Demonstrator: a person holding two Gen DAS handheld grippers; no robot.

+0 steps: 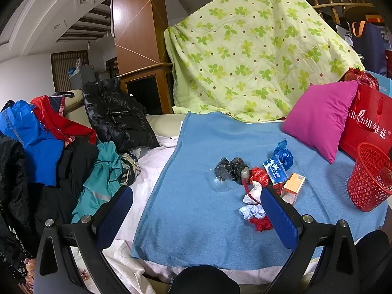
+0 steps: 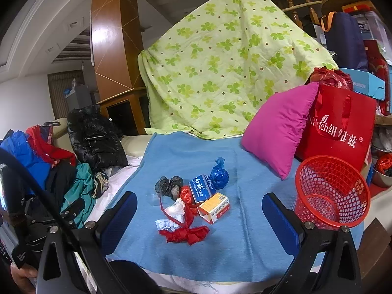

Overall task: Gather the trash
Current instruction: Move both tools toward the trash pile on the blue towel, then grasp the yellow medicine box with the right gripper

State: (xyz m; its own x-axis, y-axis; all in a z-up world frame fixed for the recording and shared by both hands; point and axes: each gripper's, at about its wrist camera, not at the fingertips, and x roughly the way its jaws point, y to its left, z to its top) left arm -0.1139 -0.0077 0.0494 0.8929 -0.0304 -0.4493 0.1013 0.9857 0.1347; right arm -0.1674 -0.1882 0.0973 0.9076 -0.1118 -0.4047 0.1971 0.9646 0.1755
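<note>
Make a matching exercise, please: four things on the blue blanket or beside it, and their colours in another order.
Things:
1. cushion
2. mesh basket
3. knotted bag behind the boxes
4. small box nearest the basket

Colours:
A. orange and white
B. blue
C. magenta
D. red

Pairs: 1-C, 2-D, 3-B, 4-A

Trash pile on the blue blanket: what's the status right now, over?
Left gripper open, empty; right gripper likewise. Trash pile untouched on blue blanket. Red basket empty, standing right of it. Nothing in the way.
</note>
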